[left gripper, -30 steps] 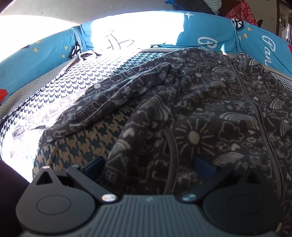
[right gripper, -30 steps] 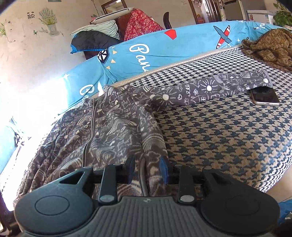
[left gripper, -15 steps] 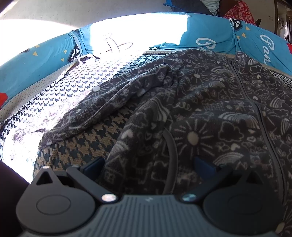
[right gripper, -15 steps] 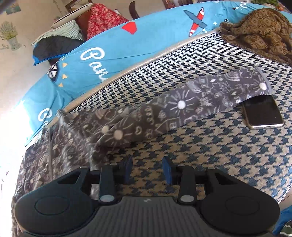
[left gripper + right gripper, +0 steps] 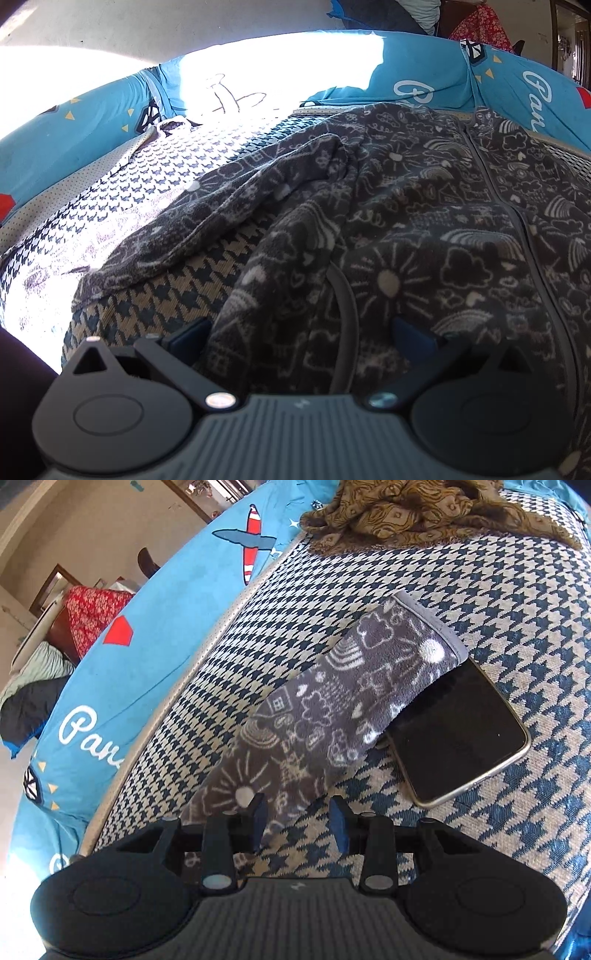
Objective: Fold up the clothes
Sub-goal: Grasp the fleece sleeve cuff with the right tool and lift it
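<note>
Only the left wrist view shows the body of the grey doodle-print jacket (image 5: 424, 229), lying zip-up on the houndstooth bed cover (image 5: 122, 206) with one sleeve (image 5: 207, 229) bunched and folded towards the blue printed cushion (image 5: 424, 70) at the back. Only the right wrist view shows the jacket's other sleeve (image 5: 332, 701), stretched flat along the cover, its cuff resting partly over a dark phone (image 5: 458, 734); beyond the phone lies a crumpled brown patterned cloth (image 5: 424, 513).

The left hand-held gripper (image 5: 301, 330) stands wide apart over the jacket's lower edge, near the zip; fabric bulges up between the fingers (image 5: 188, 332), but the pads are not pressing on it, so it is released. The right hand-held gripper (image 5: 298, 819) is narrowly parted and clasps nothing: its left fingertip sits over the near part of the stretched sleeve, its right one over bare cover, short of the phone. Whether it touches the sleeve cannot be told.
</note>
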